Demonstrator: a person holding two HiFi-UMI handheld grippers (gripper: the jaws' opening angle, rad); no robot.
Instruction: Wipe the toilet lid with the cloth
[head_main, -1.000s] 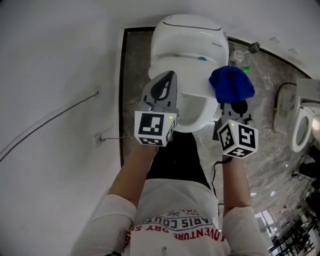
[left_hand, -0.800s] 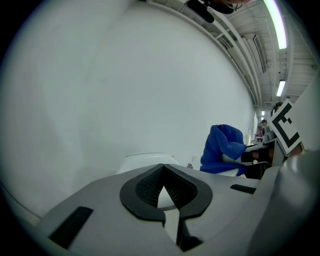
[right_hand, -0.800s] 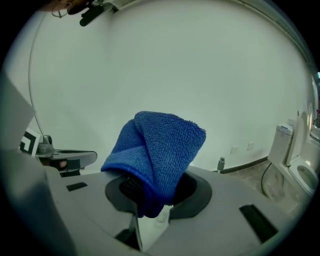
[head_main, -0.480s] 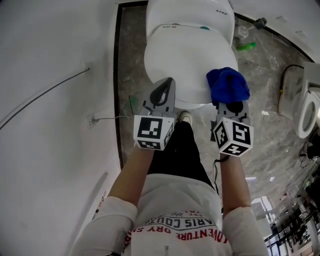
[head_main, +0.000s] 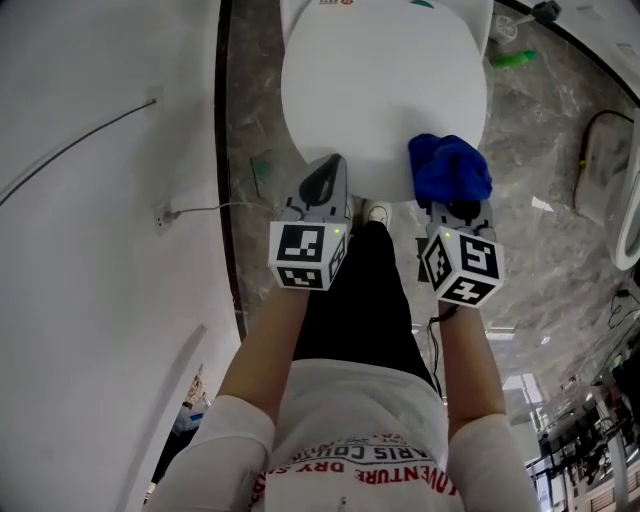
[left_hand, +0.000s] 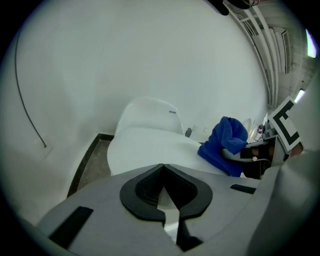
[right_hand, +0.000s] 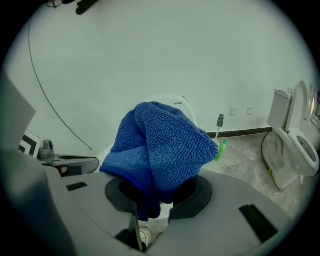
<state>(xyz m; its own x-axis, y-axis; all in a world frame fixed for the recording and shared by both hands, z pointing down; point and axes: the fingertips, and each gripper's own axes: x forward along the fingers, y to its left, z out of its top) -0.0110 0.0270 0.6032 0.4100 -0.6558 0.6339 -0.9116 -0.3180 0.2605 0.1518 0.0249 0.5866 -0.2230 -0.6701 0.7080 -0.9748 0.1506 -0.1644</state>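
Observation:
The white toilet lid (head_main: 385, 90) is closed and fills the top middle of the head view. My right gripper (head_main: 458, 205) is shut on a bunched blue cloth (head_main: 450, 170), which rests over the lid's front right edge. In the right gripper view the cloth (right_hand: 160, 145) stands up out of the jaws of the right gripper (right_hand: 157, 200) and hides most of the toilet. My left gripper (head_main: 322, 185) is shut and holds nothing, at the lid's front left edge. The left gripper view shows the left gripper (left_hand: 162, 167), the lid (left_hand: 145, 147) ahead and the cloth (left_hand: 225, 145) at the right.
A white wall with a cable and a socket (head_main: 160, 215) runs along the left. A second toilet (right_hand: 295, 145) stands at the right on the marble floor. A green object (head_main: 520, 58) lies beside the toilet base. The person's shoe (head_main: 376, 212) is under the lid's front.
Both grippers have drawn back from the middle of the lid to its front edge, the cloth going with the right one. The head view now looks lower on the toilet.

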